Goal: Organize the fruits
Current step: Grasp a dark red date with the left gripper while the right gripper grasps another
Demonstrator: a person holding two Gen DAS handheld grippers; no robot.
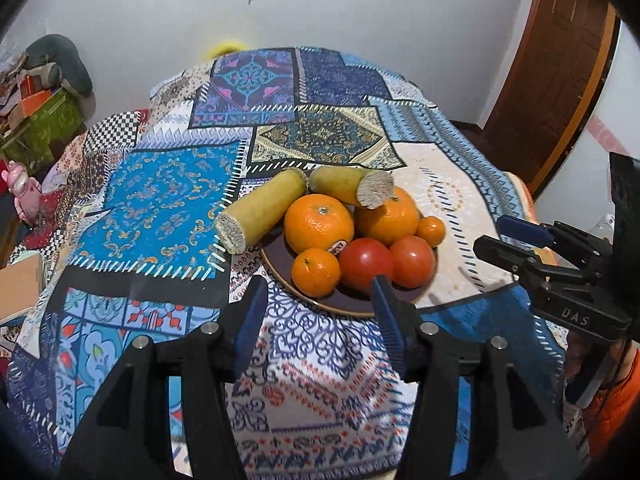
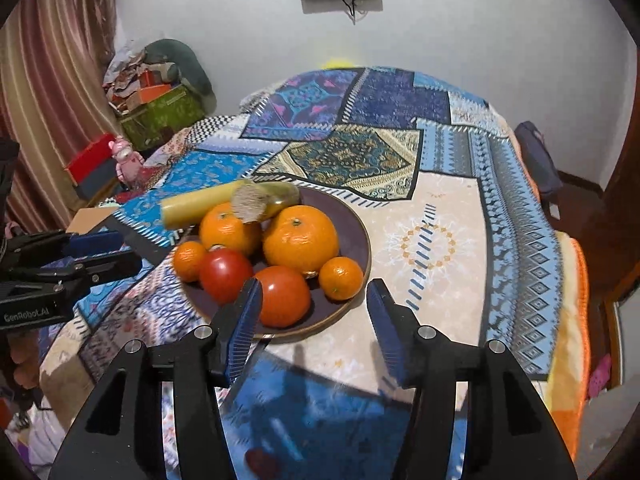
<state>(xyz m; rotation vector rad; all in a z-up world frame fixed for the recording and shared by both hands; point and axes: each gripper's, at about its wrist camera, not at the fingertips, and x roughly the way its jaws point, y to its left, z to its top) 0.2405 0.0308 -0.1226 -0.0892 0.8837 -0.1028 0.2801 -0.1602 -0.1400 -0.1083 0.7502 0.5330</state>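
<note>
A dark round plate (image 1: pixel 352 306) (image 2: pixel 352 216) on a patchwork tablecloth holds two large oranges (image 1: pixel 319 222) (image 2: pixel 301 238), two small mandarins (image 1: pixel 315 272) (image 2: pixel 341 278), two red tomatoes (image 1: pixel 366 262) (image 2: pixel 282 295) and two yellow-green cut stalk pieces (image 1: pixel 260 208) (image 2: pixel 200 202). My left gripper (image 1: pixel 320 300) is open and empty, just in front of the plate. My right gripper (image 2: pixel 314 300) is open and empty, its left finger over the plate's near rim. Each gripper shows in the other's view, the right at the right edge (image 1: pixel 520 240) and the left at the left edge (image 2: pixel 92 252).
The tablecloth (image 1: pixel 160 208) (image 2: pixel 440 240) covers a round table. Boxes and clutter (image 1: pixel 36 112) (image 2: pixel 160 100) stand by the wall at the left, with a pink toy (image 2: pixel 126 158). A wooden door (image 1: pixel 552 68) is at the right.
</note>
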